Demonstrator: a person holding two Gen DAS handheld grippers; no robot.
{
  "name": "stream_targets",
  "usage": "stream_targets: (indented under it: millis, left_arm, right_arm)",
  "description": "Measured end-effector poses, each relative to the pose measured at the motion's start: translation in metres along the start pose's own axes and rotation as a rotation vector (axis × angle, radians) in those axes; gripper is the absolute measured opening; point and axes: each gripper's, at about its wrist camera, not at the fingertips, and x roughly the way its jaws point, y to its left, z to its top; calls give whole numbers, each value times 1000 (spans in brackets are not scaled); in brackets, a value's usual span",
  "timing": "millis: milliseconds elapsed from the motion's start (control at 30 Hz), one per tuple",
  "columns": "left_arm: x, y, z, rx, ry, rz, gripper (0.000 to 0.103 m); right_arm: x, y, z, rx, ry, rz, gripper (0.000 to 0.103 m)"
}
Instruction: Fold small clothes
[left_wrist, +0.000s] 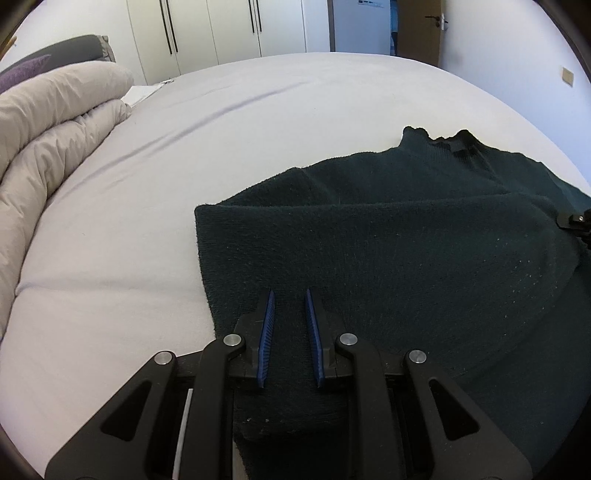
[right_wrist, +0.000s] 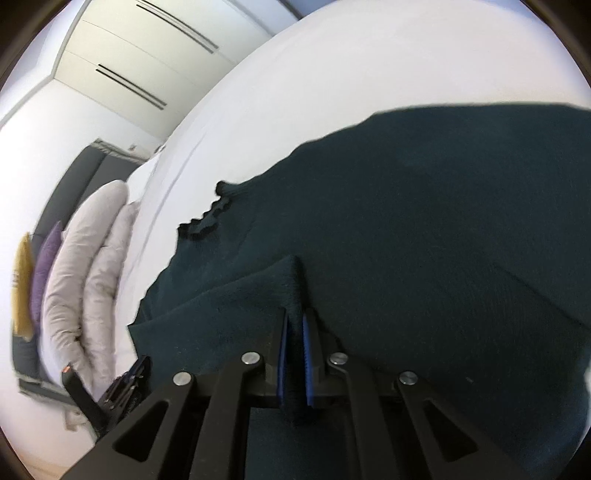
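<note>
Fig.: left claw (left_wrist: 289, 295) pinches the sweater (left_wrist: 406, 236) hem fold; right claw (right_wrist: 294, 317), nearly closed, grips a raised ridge of the same sweater, spread on the bed (left_wrist: 184, 155). We judge step: mid-fold; next, carry both edges twd collar (left_wrist: 439, 136), evenly.

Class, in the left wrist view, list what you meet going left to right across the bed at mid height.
Duvet → bare sheet → dark sweater → tip of the right gripper at the edge.
</note>
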Motion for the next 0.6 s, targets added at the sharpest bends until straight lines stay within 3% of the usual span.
stream_targets:
  millis: [67,133,200,333,433,500,533,567,600]
  left_arm:
    - [1,3,-1,-15,-2,-15,17]
    - [1,3,-1,-17,-6,-12,17]
    - [1,-1,-2,0,-10,11,17]
    - [2,-6,-3,22,-13,40,17]
    - [3,-1,-3,0,-13,10,18]
    - [3,2,-3,-12,-15,-6,18]
    - [2,3,-4,-14,-17,-9,18]
    - [2,4,-5,-16,-18,-11,18]
    - [2,5,-5,-19,-19,-14,18]
  right_arm:
    - [-18,5,-2,12,-85,-135,13]
    - [-38,9,-4,66,-179,-193,27]
    - [-44,26,-9,43,-212,-87,27]
    - [1,88,-28,-67,-3,251,27]
    - [43,113,-42,-116,116,315,27]
    - [69,105,-46,-90,141,253,28]
    - [76,93,-45,-50,142,255,8]
    - [77,78,-43,2,129,276,0]
    - [74,62,-39,48,112,305,0]
